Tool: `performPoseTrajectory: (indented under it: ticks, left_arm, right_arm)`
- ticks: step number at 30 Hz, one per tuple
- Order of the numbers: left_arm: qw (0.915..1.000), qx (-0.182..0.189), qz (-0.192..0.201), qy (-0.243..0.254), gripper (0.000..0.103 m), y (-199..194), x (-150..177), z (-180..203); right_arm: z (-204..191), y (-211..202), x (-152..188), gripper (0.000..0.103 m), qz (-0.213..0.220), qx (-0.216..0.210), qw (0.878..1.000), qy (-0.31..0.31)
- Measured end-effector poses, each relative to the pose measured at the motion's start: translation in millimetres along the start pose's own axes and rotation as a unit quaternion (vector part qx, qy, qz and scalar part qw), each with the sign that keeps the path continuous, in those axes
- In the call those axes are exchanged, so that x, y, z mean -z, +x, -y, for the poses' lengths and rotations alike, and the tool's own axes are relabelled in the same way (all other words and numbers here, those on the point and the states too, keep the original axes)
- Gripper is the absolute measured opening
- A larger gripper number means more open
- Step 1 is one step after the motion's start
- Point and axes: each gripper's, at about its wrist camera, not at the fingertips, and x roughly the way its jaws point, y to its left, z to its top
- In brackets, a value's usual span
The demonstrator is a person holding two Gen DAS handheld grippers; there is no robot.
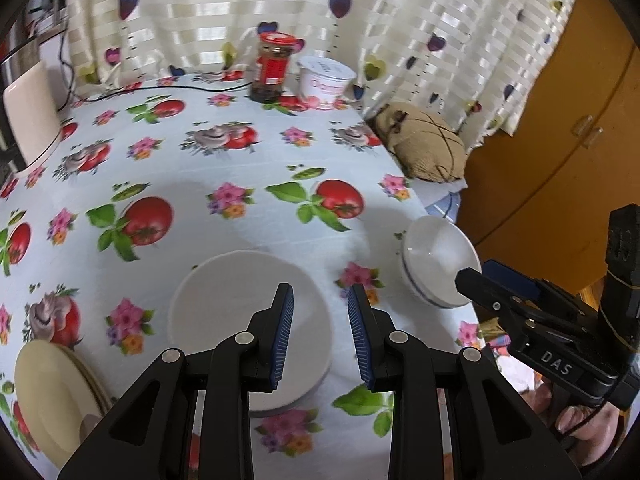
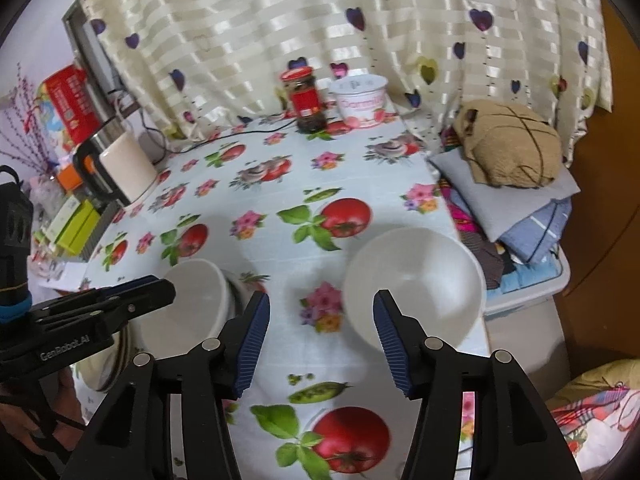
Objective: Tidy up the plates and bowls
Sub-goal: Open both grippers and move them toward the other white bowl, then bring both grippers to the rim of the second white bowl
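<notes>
Glossy white ceramic-looking bowls [image 2: 416, 280] on a smooth, printed tablecloth [image 1: 256, 160] of plastic sheen. Gripper [image 1: 320, 328] bodies matt black plastic; pads [image 1: 283, 332] blue, finely ribbed. Jar [image 1: 273, 66] glass with glossy red lid. Curtain [image 2: 320, 20] satin-striped cloth. Cabinet [image 1: 560, 120] smooth, varnished wood.

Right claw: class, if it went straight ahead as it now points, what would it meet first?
Probably the white bowl near the table's right edge, slightly right of the open right claw; depth is unclear, so it might meet the tablecloth instead.
</notes>
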Motion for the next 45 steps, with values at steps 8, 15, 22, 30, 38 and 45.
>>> performPoseTrajectory:
  ticks: [8,15,22,30,38,45]
  left_arm:
    - [0.9995,0.011,-0.008,0.027,0.03,18.2,-10.6,29.8]
    - [0.999,0.019,-0.017,0.036,0.03,36.4,-16.1,47.6]
    - [0.9988,0.025,-0.028,0.03,0.03,55.1,-22.8,52.7]
    - [0.9984,0.034,-0.042,0.018,0.03,76.0,-24.4,55.5]
    - [0.9973,0.04,-0.059,0.017,0.03,94.7,-25.0,60.4]
    - [0.9961,0.045,-0.073,0.023,0.03,108.2,-20.7,67.0]
  right_arm:
    - [31.2,-5.7,2.3,0.054,0.003,0.034,0.999,0.026]
    - [55.1,-8.1,4.3,0.054,0.004,0.051,0.998,0.048]
    - [71.6,-6.7,5.3,0.054,0.002,0.063,0.996,0.064]
    - [84.2,5.9,7.6,0.054,-0.012,0.07,0.994,0.078]
    - [90.9,16.6,9.9,0.048,-0.021,0.07,0.994,0.084]
    - [98.1,24.6,13.1,0.035,-0.031,0.071,0.993,0.09]
